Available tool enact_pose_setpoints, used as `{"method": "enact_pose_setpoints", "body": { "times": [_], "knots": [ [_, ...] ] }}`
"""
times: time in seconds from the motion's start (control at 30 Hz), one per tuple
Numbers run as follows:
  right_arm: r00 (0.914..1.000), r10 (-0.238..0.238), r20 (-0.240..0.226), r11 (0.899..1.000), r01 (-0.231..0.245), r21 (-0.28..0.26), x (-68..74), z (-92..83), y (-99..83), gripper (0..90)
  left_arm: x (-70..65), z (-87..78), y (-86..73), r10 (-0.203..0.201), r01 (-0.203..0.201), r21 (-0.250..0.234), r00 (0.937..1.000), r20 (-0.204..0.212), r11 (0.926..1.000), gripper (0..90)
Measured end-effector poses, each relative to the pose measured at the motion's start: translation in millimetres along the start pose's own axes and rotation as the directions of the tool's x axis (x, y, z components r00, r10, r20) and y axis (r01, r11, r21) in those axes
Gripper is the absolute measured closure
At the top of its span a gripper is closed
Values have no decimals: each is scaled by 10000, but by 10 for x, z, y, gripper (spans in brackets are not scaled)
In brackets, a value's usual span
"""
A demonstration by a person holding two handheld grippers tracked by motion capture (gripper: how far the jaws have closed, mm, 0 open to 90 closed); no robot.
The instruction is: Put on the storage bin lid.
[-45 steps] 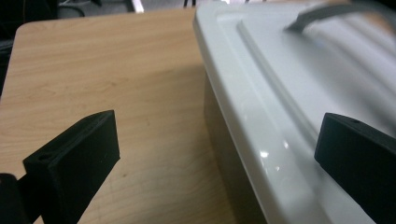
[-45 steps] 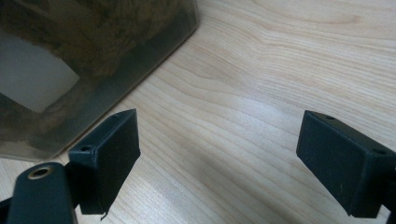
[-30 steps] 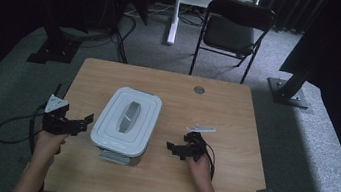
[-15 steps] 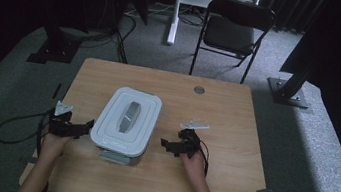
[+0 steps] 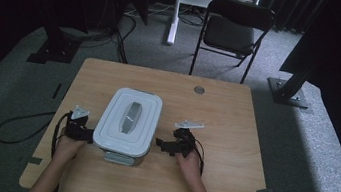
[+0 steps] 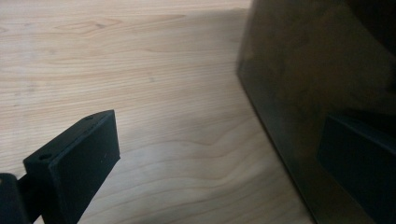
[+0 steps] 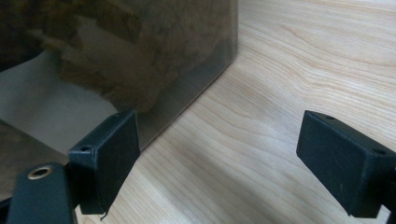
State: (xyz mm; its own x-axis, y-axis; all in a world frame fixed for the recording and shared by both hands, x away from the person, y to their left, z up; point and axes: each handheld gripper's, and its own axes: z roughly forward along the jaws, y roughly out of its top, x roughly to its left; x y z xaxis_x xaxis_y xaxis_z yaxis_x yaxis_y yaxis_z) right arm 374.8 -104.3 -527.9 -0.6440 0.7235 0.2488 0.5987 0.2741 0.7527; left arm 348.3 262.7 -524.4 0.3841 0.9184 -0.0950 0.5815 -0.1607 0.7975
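L gripper (image 5: 83, 133) sits at the container's (image 5: 127, 124) left side, low on the table (image 5: 233, 135), right up against the box wall in the high view. L gripper view adds what the overhead can't: jaws wide apart, one over bare wood, the other seen dimly against or through the tinted wall (image 6: 308, 93), nothing clamped.

Container is center-left on the table, nearer the person's edge, white lid (image 5: 130, 115) w/ grey handle (image 5: 130, 117) on top, a latch flap at its near end.

R gripper (image 5: 164, 145) is just beside the container's right side. R gripper view shows jaws spread wide, holding nothing, one jaw by the box corner; through the translucent wall (image 7: 140, 56) there's brownish stuff inside, too blurred to name. High view gives lid only, not contents.

Chair (image 5: 235, 32) stands well behind the table.
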Motion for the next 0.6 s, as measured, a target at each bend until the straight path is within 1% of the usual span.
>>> {"method": "enact_pose_setpoints", "body": {
  "times": [0.03, 0.2, 0.33, 0.47, 0.6],
  "knots": [
    [10000, 26, -14, 10000, -26, 0, -9, -8, -8, 125, -28, 3, 3, 145, -144, 63, 9999, -64, 9999, 8],
    [10000, 62, 48, 10000, -62, 59, -58, -45, -59, 125, -152, 46, 30, 418, -418, 90, 9991, 6, 9991, 8],
    [9999, 72, 88, 9999, -73, 96, -95, -79, -110, 124, -241, 89, 54, 501, -504, 139, 9986, 153, 9986, 8],
    [9997, 186, 125, 9997, -188, 162, -147, -116, -157, 124, -331, 122, 73, 684, -690, 160, 9972, 307, 9975, 8],
    [9995, 278, 179, 9993, -283, 254, -200, -151, -205, 124, -401, 162, 95, 777, -785, 174, 9961, 411, 9968, 8]
  ]
}}
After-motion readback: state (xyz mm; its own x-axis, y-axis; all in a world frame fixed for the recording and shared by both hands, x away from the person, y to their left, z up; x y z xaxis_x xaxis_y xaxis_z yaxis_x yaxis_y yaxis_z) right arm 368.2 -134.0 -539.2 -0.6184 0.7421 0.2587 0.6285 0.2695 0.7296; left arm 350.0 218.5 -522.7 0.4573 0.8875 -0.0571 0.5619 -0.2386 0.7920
